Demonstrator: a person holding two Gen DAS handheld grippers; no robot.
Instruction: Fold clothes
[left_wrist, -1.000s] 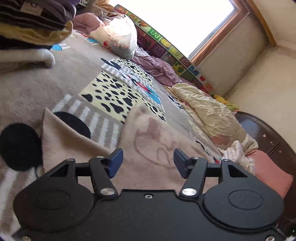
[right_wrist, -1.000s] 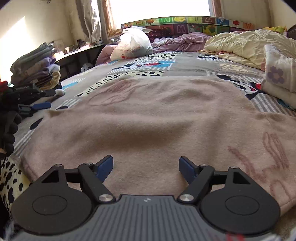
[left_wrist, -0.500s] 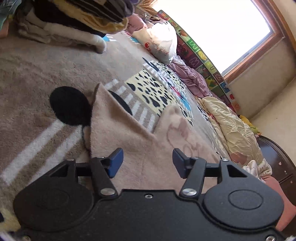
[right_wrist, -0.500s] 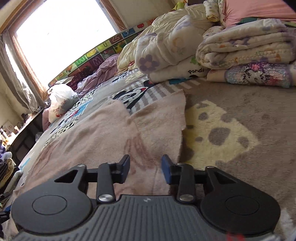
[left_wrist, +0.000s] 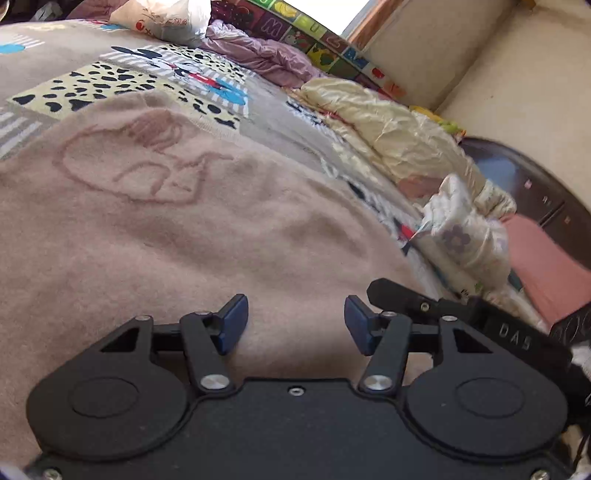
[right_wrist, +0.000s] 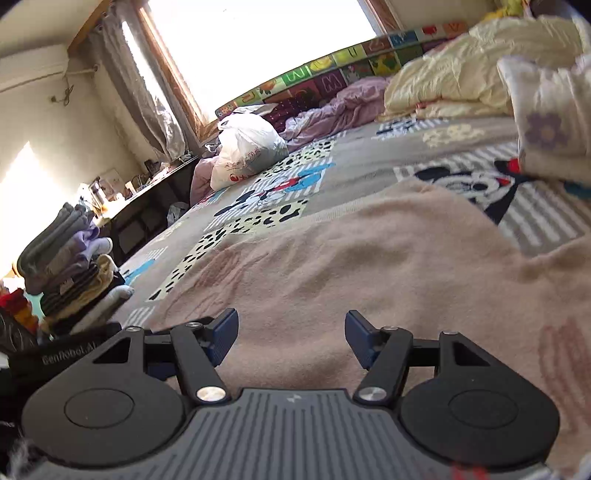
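Observation:
A pale pink knit sweater (left_wrist: 177, 229) with a darker pink line drawing lies spread flat on the bed; it also fills the lower half of the right wrist view (right_wrist: 369, 266). My left gripper (left_wrist: 295, 325) is open and empty, low over the sweater's near part. My right gripper (right_wrist: 291, 334) is open and empty, low over the sweater too. The right gripper's body shows at the right edge of the left wrist view (left_wrist: 480, 317), close beside the left one.
The bed has a cartoon-print cover (right_wrist: 369, 155). A pile of folded clothes (right_wrist: 70, 266) stands at the left. A white plastic bag (right_wrist: 247, 147), a purple crumpled cloth (left_wrist: 266, 55), a cream quilt (left_wrist: 388, 129) and folded bedding (left_wrist: 465, 236) lie farther back and to the right.
Both grippers have swung back from the sweater's outer edges to over its middle, side by side. The right gripper's jaws have widened. Nothing was taken hold of.

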